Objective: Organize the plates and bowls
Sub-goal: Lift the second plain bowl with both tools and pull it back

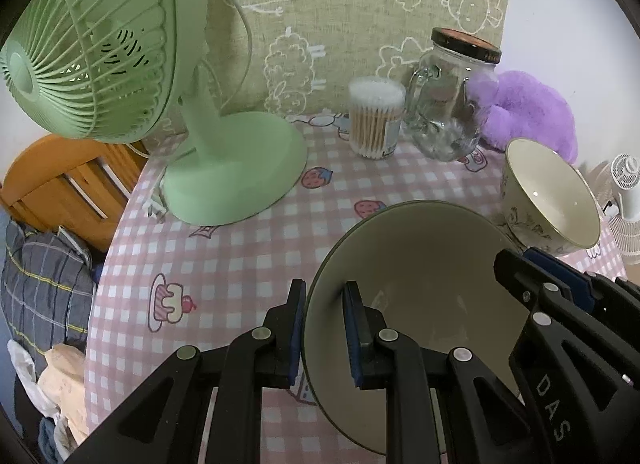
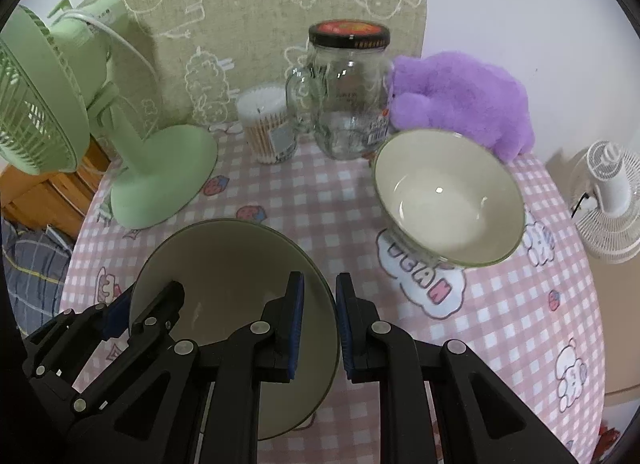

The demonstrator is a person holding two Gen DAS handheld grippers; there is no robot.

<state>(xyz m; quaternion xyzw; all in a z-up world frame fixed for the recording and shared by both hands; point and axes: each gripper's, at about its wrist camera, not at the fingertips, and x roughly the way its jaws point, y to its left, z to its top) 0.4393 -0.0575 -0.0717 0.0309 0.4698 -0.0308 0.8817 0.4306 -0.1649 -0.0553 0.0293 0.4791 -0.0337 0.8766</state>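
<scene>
Near edge of the pink checked tablecloth (image 2: 304, 199): both grippers pinch the big cream bowl (image 2: 224, 264), left gripper (image 1: 324, 328) on its left rim, right gripper (image 2: 320, 324) on its right. A smaller empty floral bowl (image 2: 448, 199) sits far right, beside the lidded glass jar (image 2: 348, 95), cotton-swab tub (image 2: 266, 127) and green fan (image 2: 160, 175).

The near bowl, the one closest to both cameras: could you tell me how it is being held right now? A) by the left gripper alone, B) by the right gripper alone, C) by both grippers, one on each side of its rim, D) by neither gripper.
C: the left gripper pinches one side of the near bowl rim, and the right gripper pinches the opposite side.
</scene>
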